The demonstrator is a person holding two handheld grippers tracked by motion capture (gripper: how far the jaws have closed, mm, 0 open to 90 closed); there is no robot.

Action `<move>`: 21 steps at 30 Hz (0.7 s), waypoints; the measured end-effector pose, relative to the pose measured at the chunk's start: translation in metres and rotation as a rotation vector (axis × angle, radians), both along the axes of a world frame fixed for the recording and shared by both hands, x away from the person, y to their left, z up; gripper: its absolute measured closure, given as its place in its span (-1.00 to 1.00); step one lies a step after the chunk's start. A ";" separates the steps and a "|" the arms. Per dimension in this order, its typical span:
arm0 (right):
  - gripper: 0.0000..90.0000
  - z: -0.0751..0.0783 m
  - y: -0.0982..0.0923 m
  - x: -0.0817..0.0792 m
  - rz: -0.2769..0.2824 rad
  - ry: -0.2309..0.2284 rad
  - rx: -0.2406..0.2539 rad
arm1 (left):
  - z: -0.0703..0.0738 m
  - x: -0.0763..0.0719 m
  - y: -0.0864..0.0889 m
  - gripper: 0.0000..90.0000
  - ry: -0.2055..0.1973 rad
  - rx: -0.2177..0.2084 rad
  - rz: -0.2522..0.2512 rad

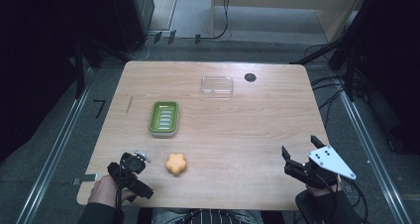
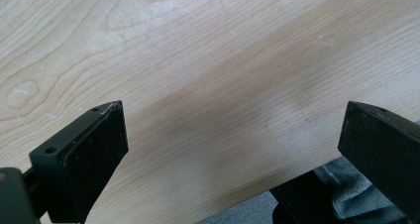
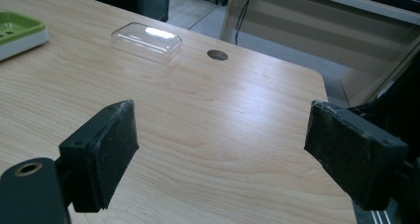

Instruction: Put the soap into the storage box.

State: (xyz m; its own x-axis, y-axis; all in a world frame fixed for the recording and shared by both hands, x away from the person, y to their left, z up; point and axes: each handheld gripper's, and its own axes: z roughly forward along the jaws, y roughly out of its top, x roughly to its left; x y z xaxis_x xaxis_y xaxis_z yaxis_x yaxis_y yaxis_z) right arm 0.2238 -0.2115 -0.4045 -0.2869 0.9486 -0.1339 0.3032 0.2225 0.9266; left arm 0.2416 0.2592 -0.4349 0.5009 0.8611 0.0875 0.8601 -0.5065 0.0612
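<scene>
Both sets of jaws gape with nothing between them, orange flower-shaped piece (image 1: 176, 163) lower left near the left gripper (image 1: 130, 172), green tray (image 1: 164, 118) looks empty I think.

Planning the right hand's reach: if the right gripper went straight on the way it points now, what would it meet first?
Probably nothing soon: the right gripper, open, faces bare table. The clear lid lies left of that line, the round hole near it; depth is uncertain.

Both hands hold grippers low at the near table edge: the left gripper (image 1: 130, 177) with jaws spread wide, the right gripper (image 1: 299, 152) likewise open, both empty.
</scene>
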 end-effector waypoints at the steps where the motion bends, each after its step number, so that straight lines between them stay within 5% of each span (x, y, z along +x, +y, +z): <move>1: -0.70 0.000 0.000 0.000 0.000 0.000 0.000 | 0.000 0.000 0.000 -1.00 -0.001 -0.002 0.000; 21: -0.70 -0.001 0.000 0.001 -0.005 -0.003 -0.001 | 0.006 0.009 -0.020 -1.00 -0.026 -0.075 -0.052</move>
